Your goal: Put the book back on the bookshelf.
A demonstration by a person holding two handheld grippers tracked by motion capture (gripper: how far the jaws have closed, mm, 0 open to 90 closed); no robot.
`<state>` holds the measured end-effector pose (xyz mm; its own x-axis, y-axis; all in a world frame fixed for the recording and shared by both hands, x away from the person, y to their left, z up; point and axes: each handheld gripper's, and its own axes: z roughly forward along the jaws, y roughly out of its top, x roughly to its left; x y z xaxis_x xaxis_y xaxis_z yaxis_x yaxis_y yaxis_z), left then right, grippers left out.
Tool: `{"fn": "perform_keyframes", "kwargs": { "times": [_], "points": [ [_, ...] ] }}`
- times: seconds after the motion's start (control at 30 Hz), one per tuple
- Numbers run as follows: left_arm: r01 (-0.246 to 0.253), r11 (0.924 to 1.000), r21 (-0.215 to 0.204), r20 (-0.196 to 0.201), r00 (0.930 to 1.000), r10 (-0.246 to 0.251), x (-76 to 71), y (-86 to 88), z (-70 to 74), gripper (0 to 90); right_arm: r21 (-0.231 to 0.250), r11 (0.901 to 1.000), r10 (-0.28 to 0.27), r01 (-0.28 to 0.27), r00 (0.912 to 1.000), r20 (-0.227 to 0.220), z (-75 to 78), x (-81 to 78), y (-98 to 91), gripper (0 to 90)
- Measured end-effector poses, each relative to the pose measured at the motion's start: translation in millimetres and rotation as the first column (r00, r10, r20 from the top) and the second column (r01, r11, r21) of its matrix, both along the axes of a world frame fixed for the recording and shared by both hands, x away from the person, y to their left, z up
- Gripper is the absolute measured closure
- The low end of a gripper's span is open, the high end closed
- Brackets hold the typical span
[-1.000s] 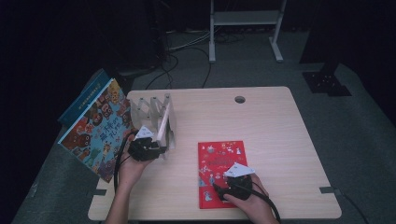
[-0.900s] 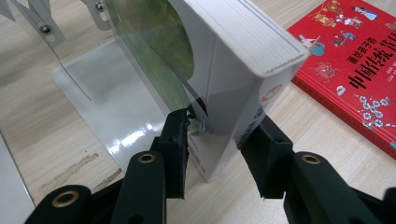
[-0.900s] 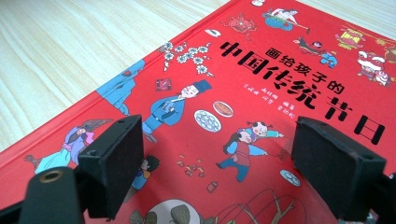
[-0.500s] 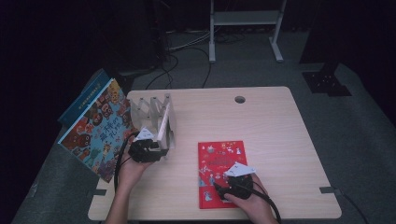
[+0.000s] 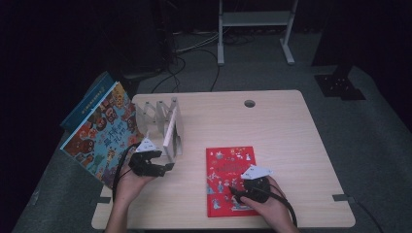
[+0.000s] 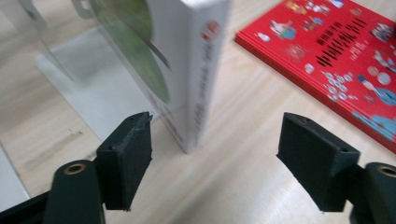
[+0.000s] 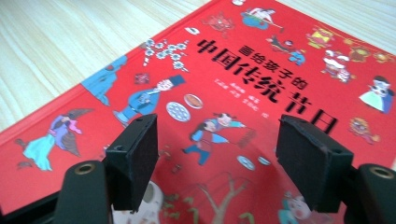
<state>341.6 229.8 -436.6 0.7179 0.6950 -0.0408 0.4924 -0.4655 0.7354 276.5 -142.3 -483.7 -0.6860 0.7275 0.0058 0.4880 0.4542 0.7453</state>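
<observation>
I see a pale wooden table [image 5: 291,131] in a dark room, and the red book [image 5: 228,170] lies flat on it, just right of the clear rack [image 5: 160,121]. My left gripper [image 5: 163,167] has just been opening beside the rack's white book [image 6: 196,70], gripping nothing. My right gripper [image 5: 238,194] has been closing over the red book's near edge, with open jaws not pressing it.

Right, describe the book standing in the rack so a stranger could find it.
Start at the clear rack on the table's left side. One book stands upright in its near end. It has a white spine, unlike the red book lying flat to its right.
</observation>
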Motion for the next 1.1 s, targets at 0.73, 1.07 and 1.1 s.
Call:
{"fn": "perform_keyframes", "kwargs": {
  "times": [0.73,1.07,1.1],
  "points": [
    [0.120,0.9924,0.026,-0.027,0.9925,-0.120,-26.7,-33.4,-10.8,10.9,-0.024,0.9997,-0.008,0.008,0.9998,-0.018,4.2,7.1,-54.3,27.3],
    [0.178,0.9840,0.013,-0.050,0.9829,-0.177,-30.4,-53.6,-18.1,10.9,-0.038,0.9989,-0.027,0.026,0.9992,-0.031,0.6,4.9,-71.9,26.8],
    [0.185,0.9827,0.014,-0.052,0.9816,-0.184,-30.4,-55.9,-19.1,10.9,-0.043,0.9988,-0.026,0.024,0.9991,-0.035,-0.2,3.9,-74.5,26.4]
  ]
}}
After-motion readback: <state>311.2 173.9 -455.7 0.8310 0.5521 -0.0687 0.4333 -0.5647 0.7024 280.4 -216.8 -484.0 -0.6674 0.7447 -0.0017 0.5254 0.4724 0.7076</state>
